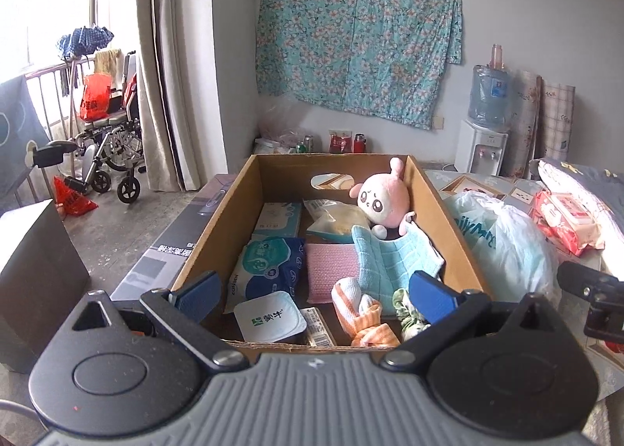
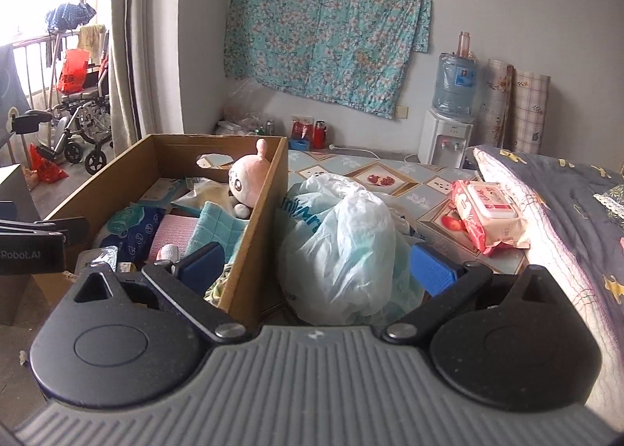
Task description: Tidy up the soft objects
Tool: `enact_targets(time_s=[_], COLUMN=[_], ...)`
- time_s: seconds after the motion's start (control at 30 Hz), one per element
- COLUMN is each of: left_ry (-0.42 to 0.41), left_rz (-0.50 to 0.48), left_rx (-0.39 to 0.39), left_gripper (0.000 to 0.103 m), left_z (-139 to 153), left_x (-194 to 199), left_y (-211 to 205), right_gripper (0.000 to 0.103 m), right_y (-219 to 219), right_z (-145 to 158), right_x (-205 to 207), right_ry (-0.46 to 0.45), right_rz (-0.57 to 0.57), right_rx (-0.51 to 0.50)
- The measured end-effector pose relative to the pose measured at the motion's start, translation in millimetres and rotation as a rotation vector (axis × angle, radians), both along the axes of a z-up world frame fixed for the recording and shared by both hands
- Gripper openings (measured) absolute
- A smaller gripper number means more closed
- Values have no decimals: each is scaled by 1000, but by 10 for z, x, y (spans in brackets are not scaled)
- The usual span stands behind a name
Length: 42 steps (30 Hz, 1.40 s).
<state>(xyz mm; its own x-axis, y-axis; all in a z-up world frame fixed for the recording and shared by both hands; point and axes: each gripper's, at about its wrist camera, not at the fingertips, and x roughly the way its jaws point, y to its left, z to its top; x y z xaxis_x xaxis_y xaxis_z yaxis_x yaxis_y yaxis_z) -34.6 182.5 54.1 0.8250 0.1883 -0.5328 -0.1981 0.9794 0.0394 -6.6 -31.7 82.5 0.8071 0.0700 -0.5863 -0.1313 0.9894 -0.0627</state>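
Both grippers stand with their blue-padded jaws spread wide and nothing pressed between the pads. Left gripper (image 1: 316,296) hovers over the near end of the cardboard box (image 1: 440,212), its pads framing the box contents; right gripper (image 2: 318,264) straddles the box's right wall, its left pad over the box interior and its right pad beside the white plastic bag (image 2: 343,243), which lies on the patterned table surface (image 2: 394,169) against the outside of that wall. Inside the box: a pink plush toy (image 1: 384,202) leans in the far right corner, its lower body hidden behind a light blue cloth (image 1: 390,259); a pink cloth (image 1: 331,270) lies flat beside it, partly covered. An orange-and-white striped cloth (image 1: 362,313) sits crumpled at the near edge, and a green patterned fabric item (image 1: 409,313) next to it is largely masked by the left gripper's right finger, so its form cannot be determined. Also present in the box are a blue-and-white tissue pack (image 1: 269,266) and a white tub with a printed lid (image 1: 271,315), cut off by the near wall. A red-and-white wipes pack (image 2: 487,212) lies on the table, touching a folded quilt (image 2: 565,212) at the right. Bag contents are not discernible through the plastic.
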Motion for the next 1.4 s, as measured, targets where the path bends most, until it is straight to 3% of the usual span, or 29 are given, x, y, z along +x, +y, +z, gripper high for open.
enact_targets(time_s=[0.27,0.67,1.4], left_ry=[112,222,283], left_rz=[21,2,35], left_rx=[-45,-42,-60], left_gripper=[103,103,103], left_z=[-54,-220,-317], left_x=[67,84,104], left_y=[102,26,63], right_gripper=[102,102,102], right_y=[155,234,232], right_z=[-128,-282,-418], right_x=[100,199,267], right_ry=[104,206,273], right_rz=[63,96,97], right_rx=[33,70,68])
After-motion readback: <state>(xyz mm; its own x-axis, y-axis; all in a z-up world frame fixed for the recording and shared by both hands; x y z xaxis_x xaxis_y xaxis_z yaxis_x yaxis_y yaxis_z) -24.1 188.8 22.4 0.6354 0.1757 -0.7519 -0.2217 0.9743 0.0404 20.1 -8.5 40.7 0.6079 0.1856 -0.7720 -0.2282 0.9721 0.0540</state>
